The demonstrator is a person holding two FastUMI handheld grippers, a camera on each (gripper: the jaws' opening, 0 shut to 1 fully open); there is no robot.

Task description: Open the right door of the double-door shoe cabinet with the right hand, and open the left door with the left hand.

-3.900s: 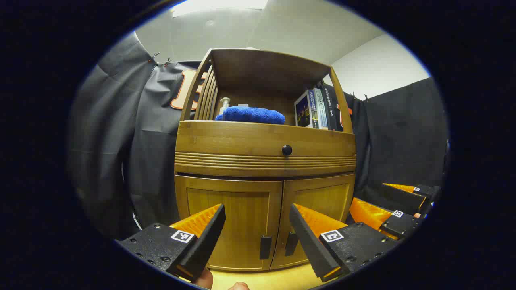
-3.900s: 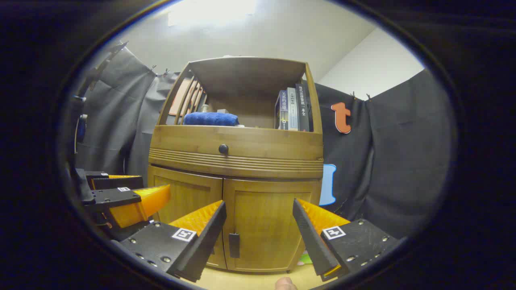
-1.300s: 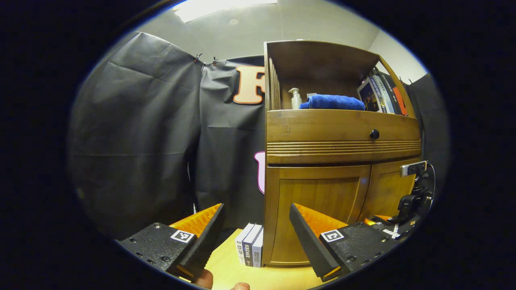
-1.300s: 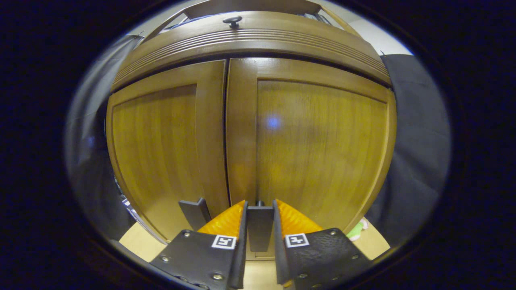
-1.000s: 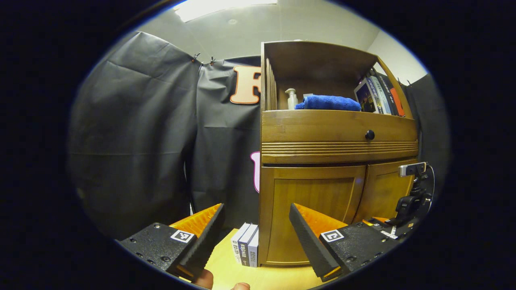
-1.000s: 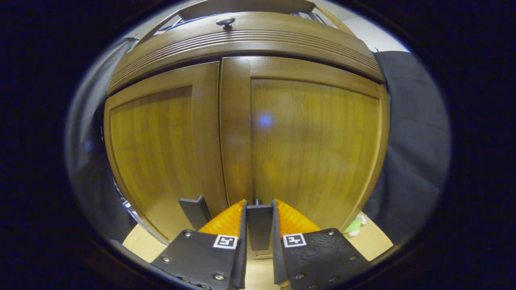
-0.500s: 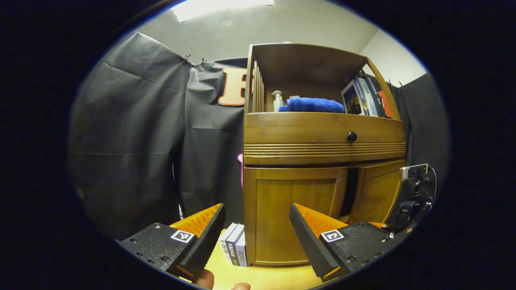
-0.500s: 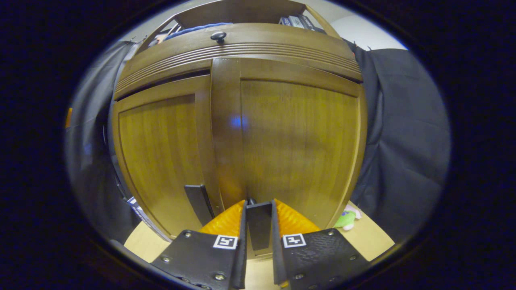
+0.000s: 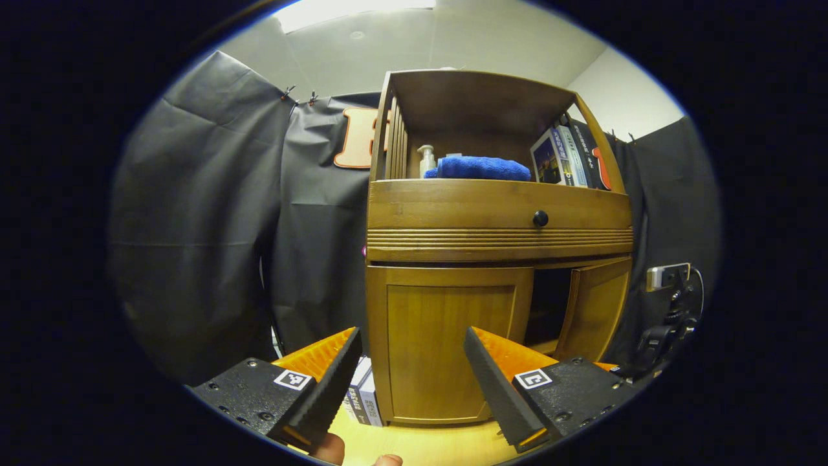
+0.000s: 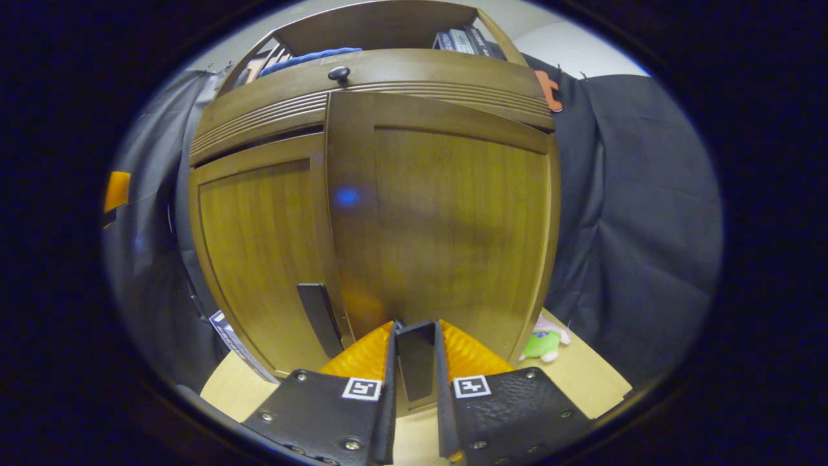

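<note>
While the left claw (image 9: 411,362) gapes empty, the right claw (image 10: 414,353) clamps the right door's handle (image 10: 414,359).

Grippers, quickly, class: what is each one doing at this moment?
Left gripper: open, holding nothing, short of the left door.
Right gripper: closed on the right door's handle.

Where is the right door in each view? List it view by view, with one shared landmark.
Left gripper view: right door at lower right, swung ajar beside a dark gap.
Right gripper view: right door across the centre, its handle pinched in the right tool.
Shared landmark: black drawer knob.
</note>
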